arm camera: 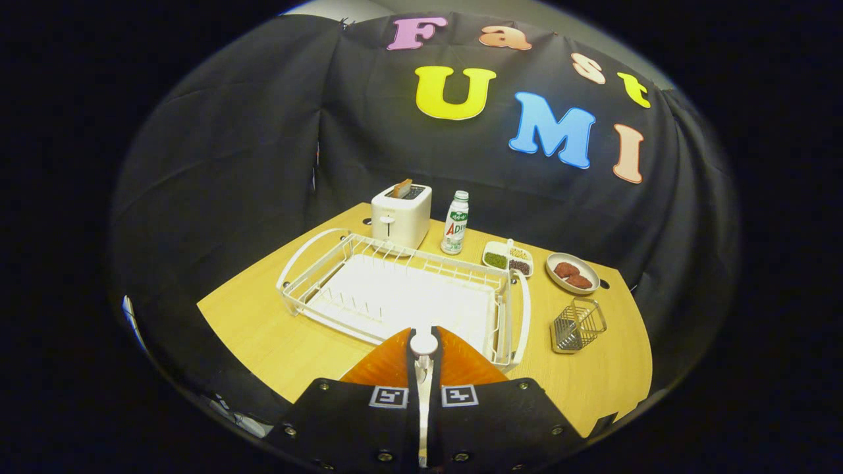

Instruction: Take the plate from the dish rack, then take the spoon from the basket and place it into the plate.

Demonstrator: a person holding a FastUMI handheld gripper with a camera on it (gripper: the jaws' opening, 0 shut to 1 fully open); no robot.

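Observation:
My gripper (pixel 423 361) is shut on a white spoon (pixel 423 344). The spoon's rounded end sticks out past the fingertips and its stem runs back between the fingers. Right under the fingers lies an orange plate (pixel 385 368) on the wooden table (pixel 263 329), showing on both sides of the fingers; its middle is hidden by them. Just beyond the plate stands the white wire dish rack (pixel 395 296) with nothing in it. The small wire basket (pixel 577 326) stands to the right of the rack, with nothing seen inside.
Behind the rack are a white toaster (pixel 400 214) with a slice in it and a small bottle (pixel 455 224). Right of those sit a divided dish of grains (pixel 507 258) and a small plate of brown food (pixel 571 273). Black cloth walls close the booth.

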